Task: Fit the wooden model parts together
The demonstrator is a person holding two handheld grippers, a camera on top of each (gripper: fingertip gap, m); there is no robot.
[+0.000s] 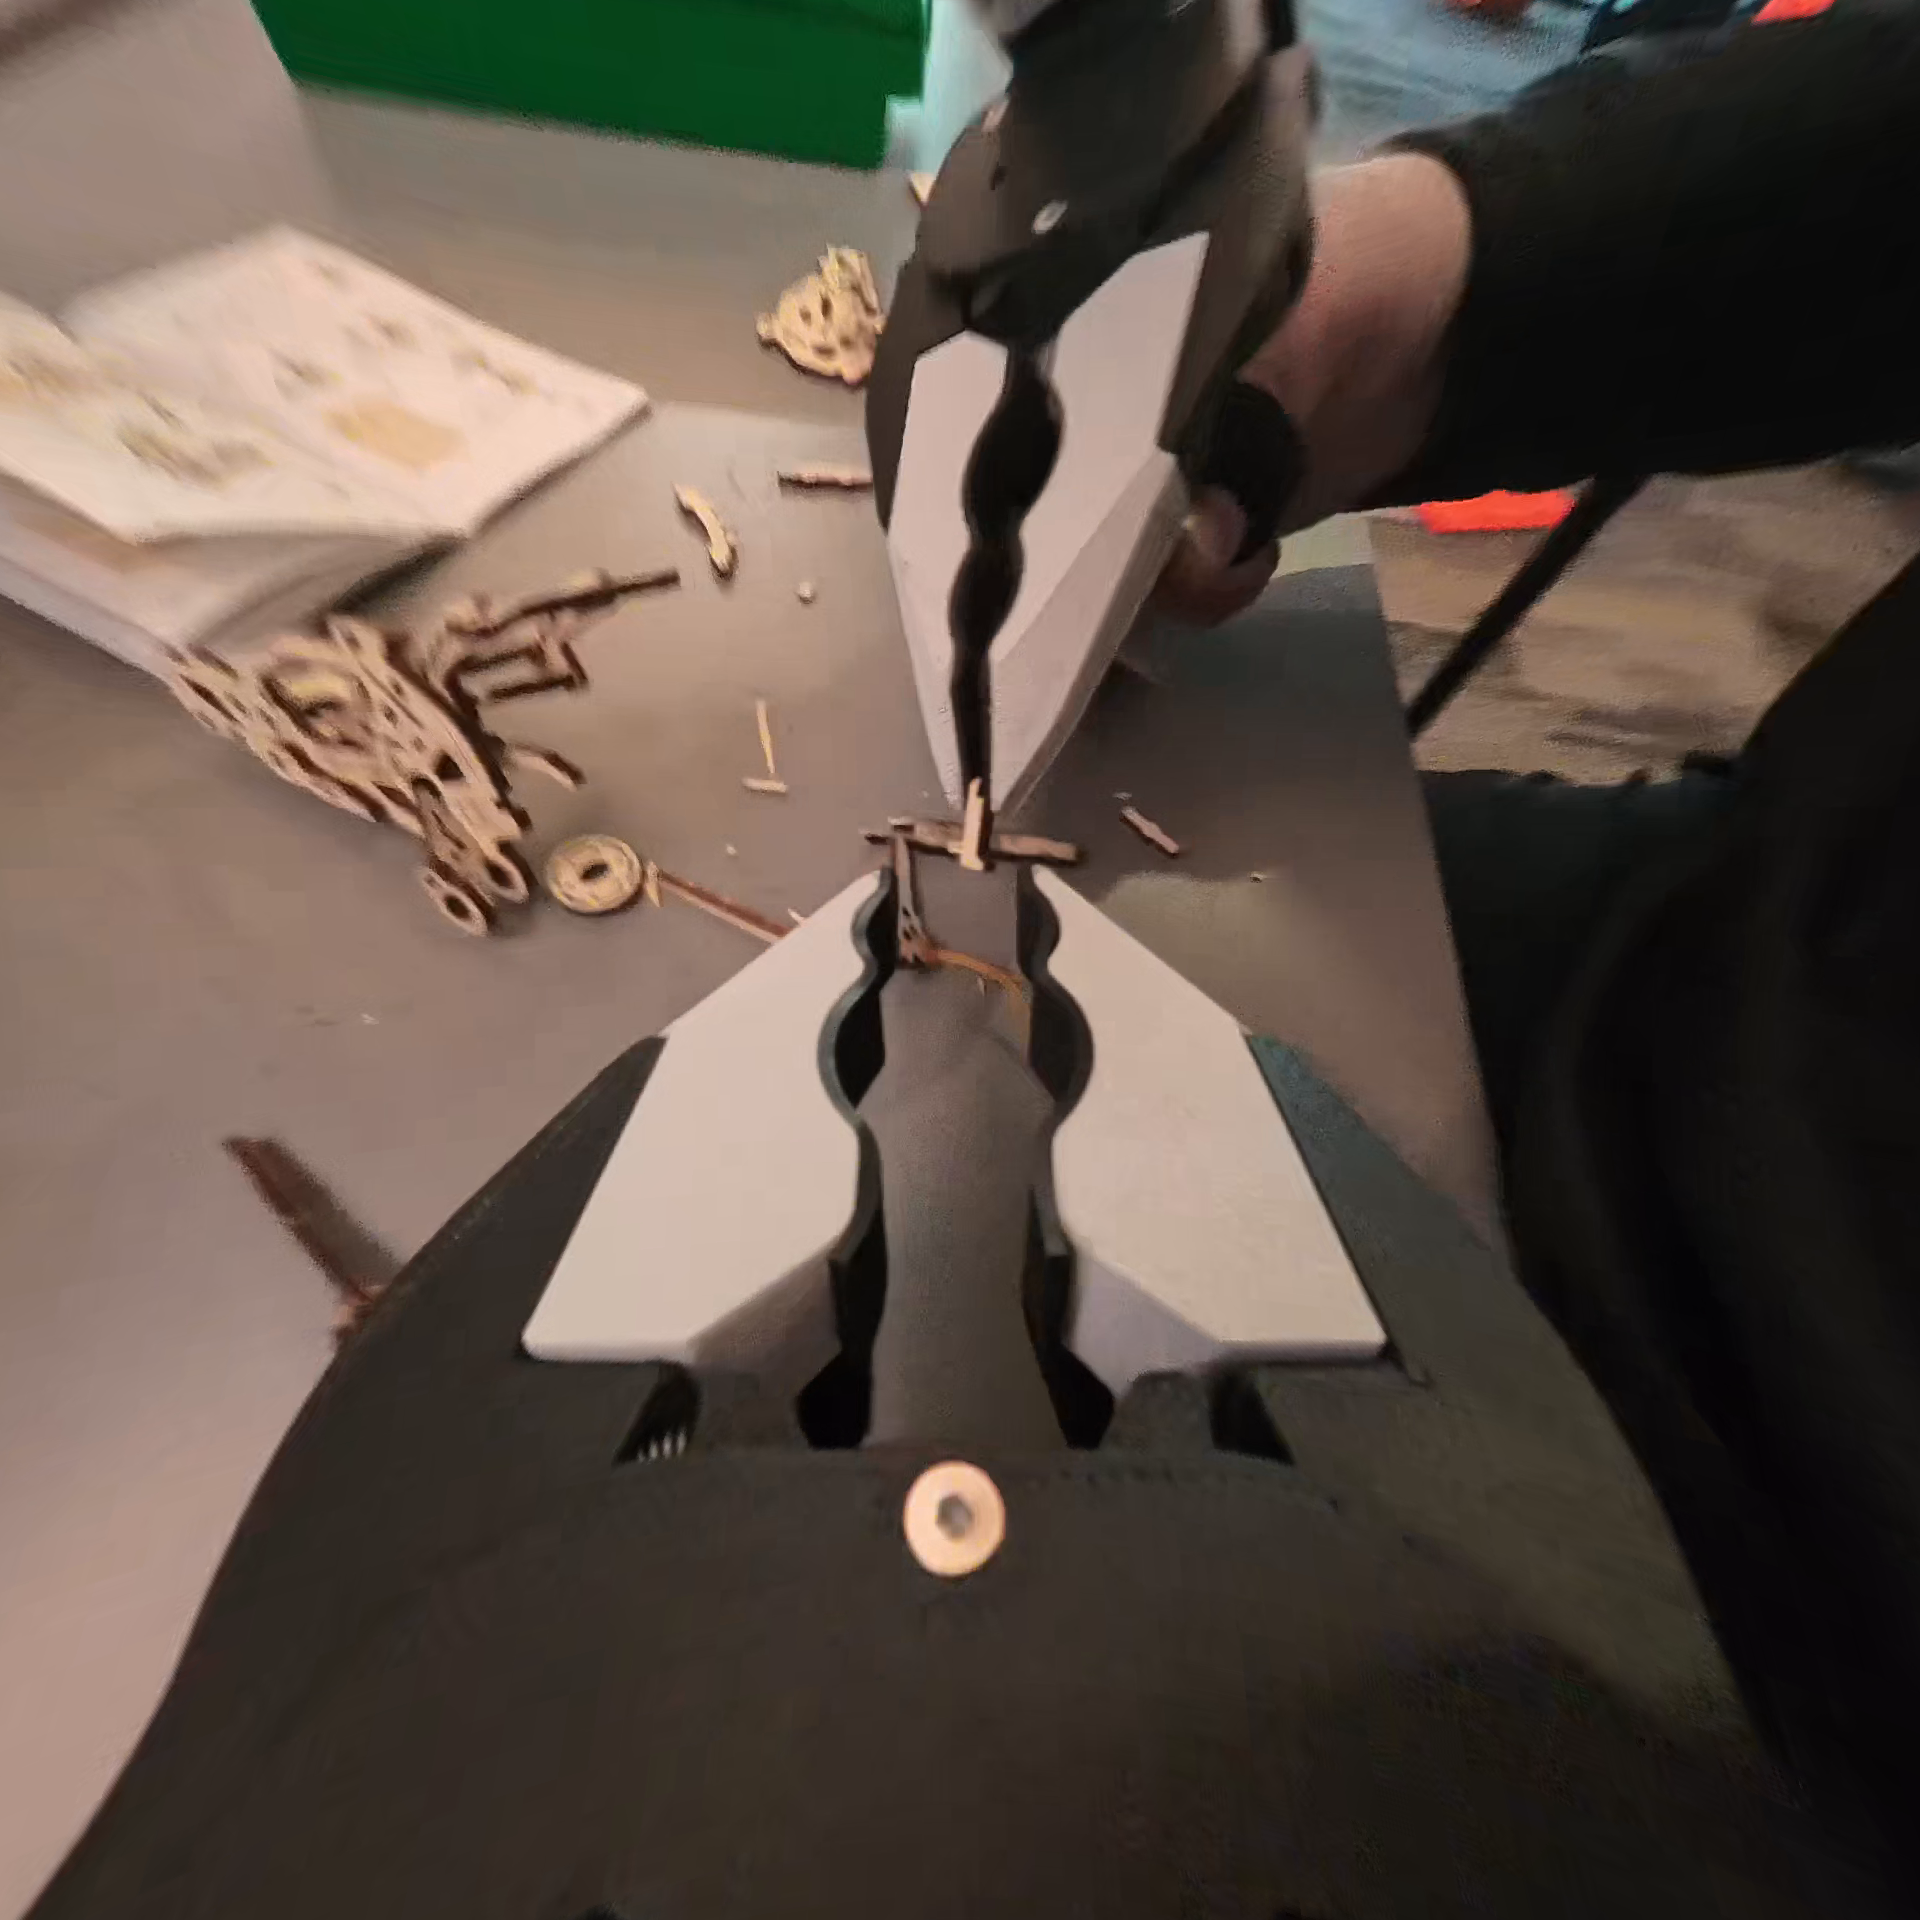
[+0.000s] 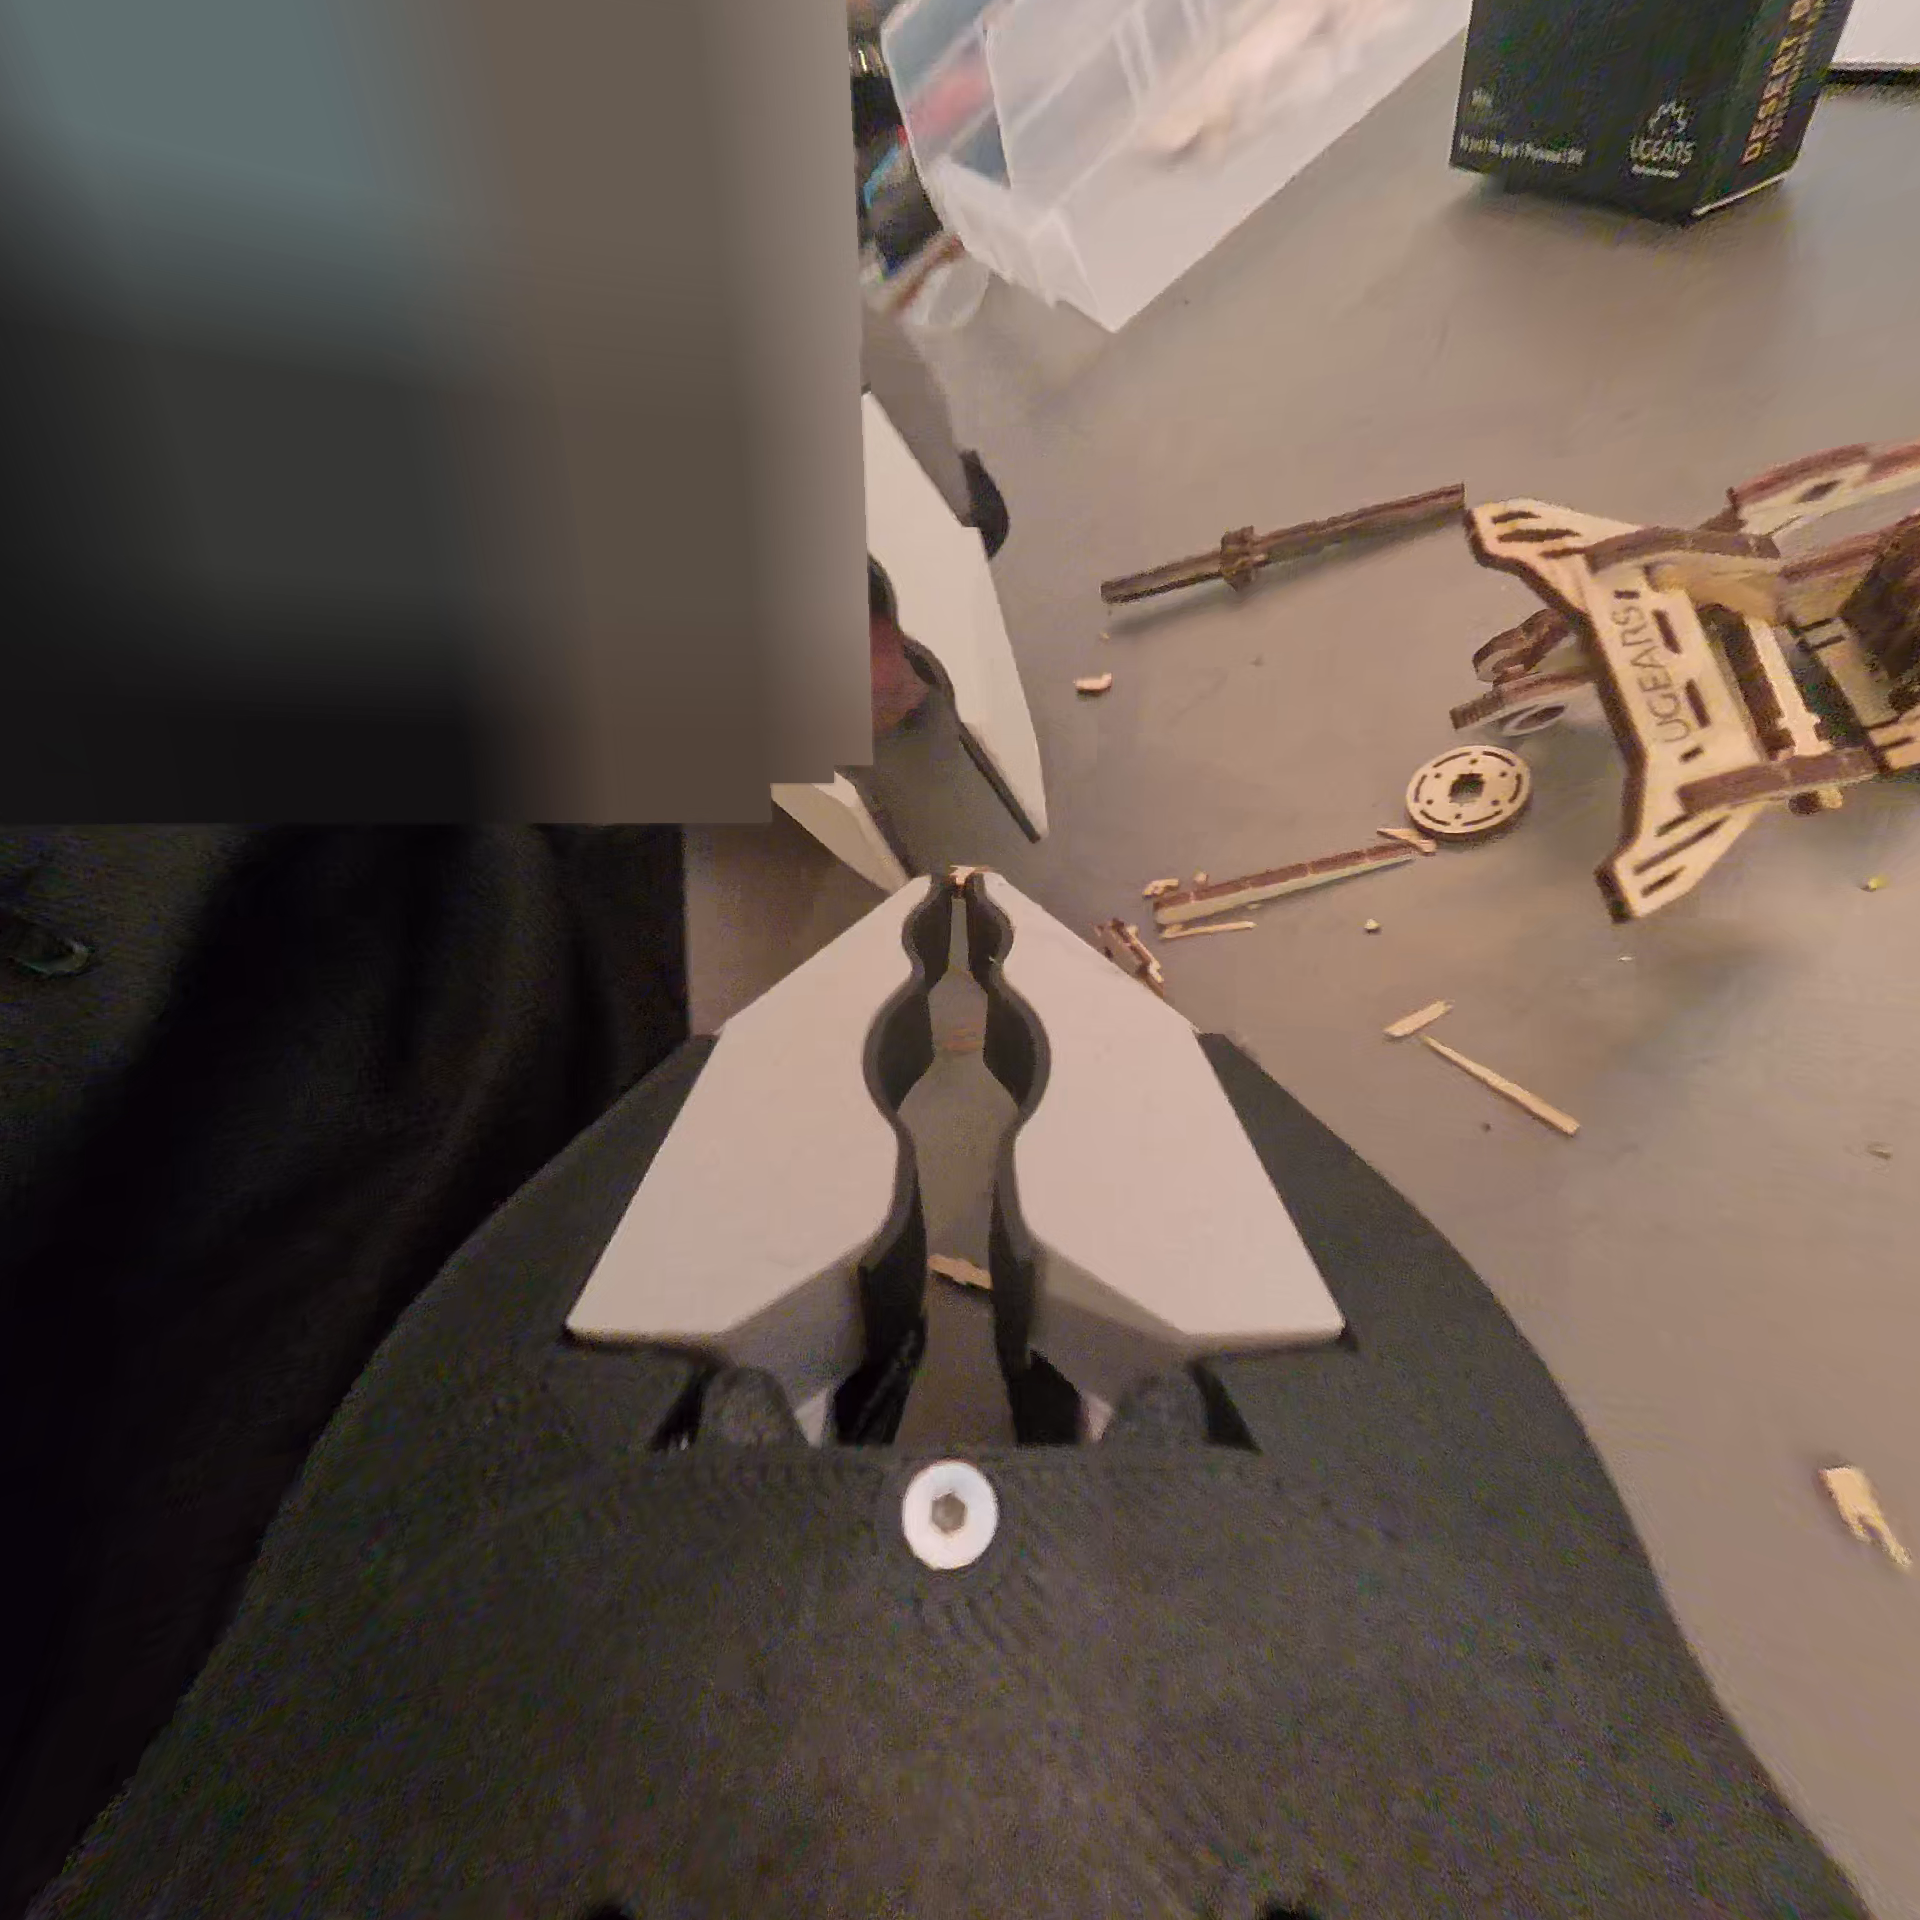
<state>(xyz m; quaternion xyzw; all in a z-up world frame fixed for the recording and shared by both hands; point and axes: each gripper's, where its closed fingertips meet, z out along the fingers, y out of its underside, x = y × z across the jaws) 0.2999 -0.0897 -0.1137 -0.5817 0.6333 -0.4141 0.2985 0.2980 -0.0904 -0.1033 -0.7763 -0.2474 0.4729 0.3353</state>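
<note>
The right hand-held gripper point(image 1: 971, 800) is pinching a small pale wooden peg point(image 1: 974, 826) at its tips and holding it against a thin wooden cross-strip point(image 1: 982, 844), low over the grey bench point(image 1: 260, 987). The left hand-held gripper point(image 1: 961, 899) is standing partly spread, one finger lying against a slim slotted strip point(image 1: 906, 904); whether it is truly gripping cannot be told. These laser-cut parts are looking light, stiff and brittle, likely to snap if bent, so holding them by the flat faces near the joint is probably safest. Loose splinters point(image 2: 1496, 1081) and a small round disc point(image 2: 1467, 792) are lying around, with the half-built model point(image 2: 1704, 686) and a booklet point(image 1: 281, 416) well apart. Nothing is blocking the joint.
</note>
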